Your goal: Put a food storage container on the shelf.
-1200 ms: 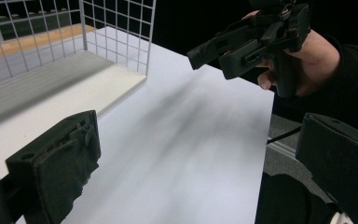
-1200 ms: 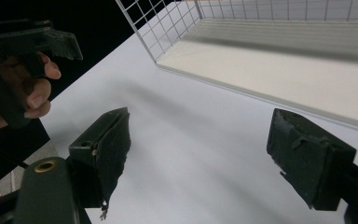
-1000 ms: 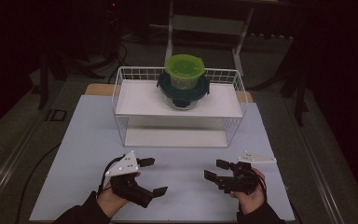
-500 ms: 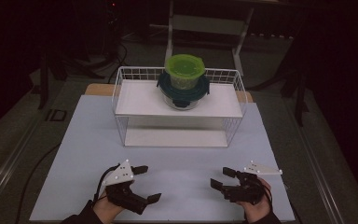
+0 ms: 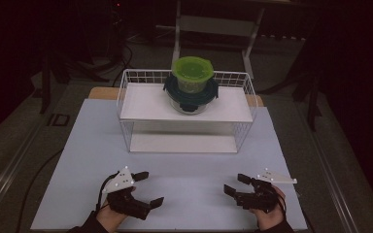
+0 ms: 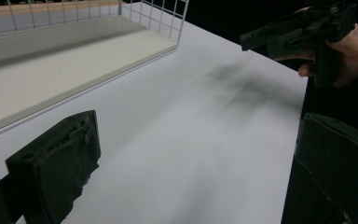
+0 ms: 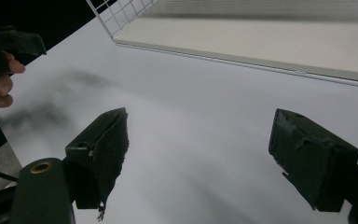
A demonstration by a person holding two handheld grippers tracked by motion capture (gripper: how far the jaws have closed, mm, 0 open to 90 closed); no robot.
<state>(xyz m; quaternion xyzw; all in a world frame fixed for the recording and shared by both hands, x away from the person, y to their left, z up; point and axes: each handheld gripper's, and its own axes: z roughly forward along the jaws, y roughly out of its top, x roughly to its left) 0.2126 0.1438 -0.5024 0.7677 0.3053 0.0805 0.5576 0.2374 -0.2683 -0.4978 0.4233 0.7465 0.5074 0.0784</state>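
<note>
A white wire rack (image 5: 126, 104) stands at the back middle of the white table top (image 5: 184, 167). On its upper shelf sits a green-lidded container (image 5: 190, 73), stacked on a dark teal-lidded one (image 5: 189, 96). My left gripper (image 5: 150, 188) is held open low over the front left of the table, nothing between its jaws. At the front right my right gripper (image 5: 235, 183) is open and empty too. In the left gripper view the left gripper (image 6: 191, 168) points across bare table at the other gripper (image 6: 303, 28). The right gripper (image 7: 205, 149) faces the rack's lower shelf (image 7: 279, 44).
The rack's lower shelf (image 5: 182, 143) is bare, and its corner (image 6: 168, 44) lies ahead of the left gripper. Dark floor surrounds the table, with a metal frame (image 5: 213, 24) behind it. A cable (image 5: 34, 182) trails off the table's left side.
Both grippers have drawn back a little toward the table's front edge, the right one also slightly to the right. Both stayed open. The containers have not moved.
</note>
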